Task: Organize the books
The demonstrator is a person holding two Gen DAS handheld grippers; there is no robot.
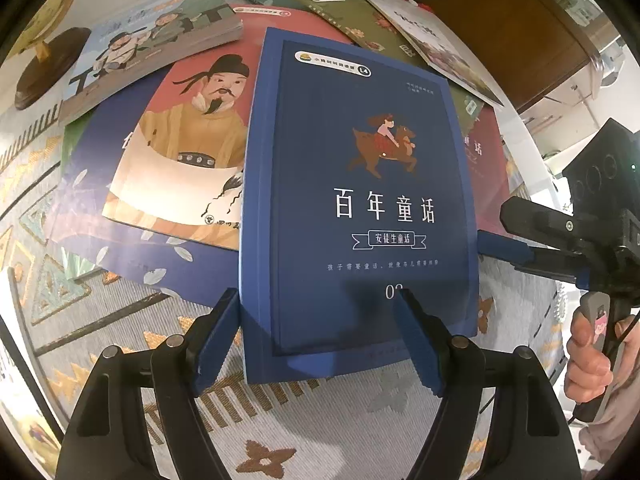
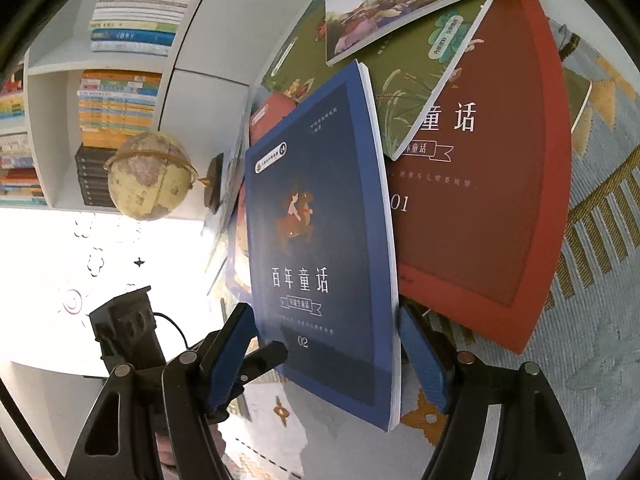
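Observation:
A dark blue book [image 1: 360, 200] numbered 02 lies face up on a loose pile of books, its near end overhanging the tablecloth. My left gripper [image 1: 316, 296] hovers over that near end, open: the left finger sits beside the spine and the right finger is above the cover. My right gripper [image 2: 324, 310] comes in from the book's fore-edge, rolled on its side and open. Its lower finger touches the page edge and its upper finger stands off the cover. A red book [image 2: 480, 220] numbered 01 lies beneath, and a book showing a yellow-robed man [image 1: 180, 140] lies left.
Green and illustrated books [image 2: 420, 92] fan out behind the pile. A globe [image 2: 150, 176] stands at the table's far left, in front of a white bookshelf [image 2: 120, 100] packed with books. A hand [image 1: 588, 352] holds the right gripper's handle. A patterned tablecloth [image 1: 320, 420] covers the table.

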